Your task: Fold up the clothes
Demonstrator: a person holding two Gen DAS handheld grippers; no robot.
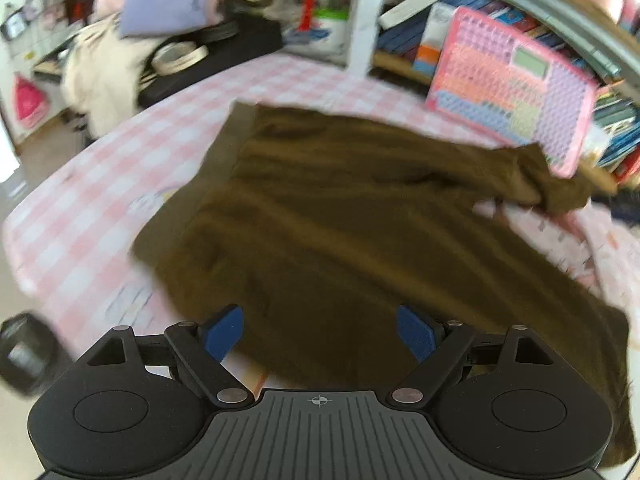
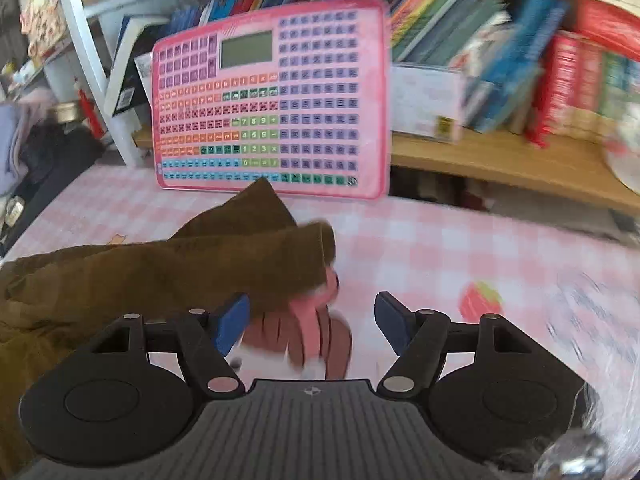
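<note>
So from where I'm driving, the garment lies spread on the table, one sleeve reaching toward the keyboard toy propped at the back. Behind that is a shelf of books.

Pink-checked table, crammed wooden bookshelf behind

My left claw hangs with its blue pads spread wide and nothing between them. Just ahead of it, a brown garment lies spread across the pink-checked bench. Beyond the garment, ahead and right, a pink keyboard toy leans against bookshelves.
</note>
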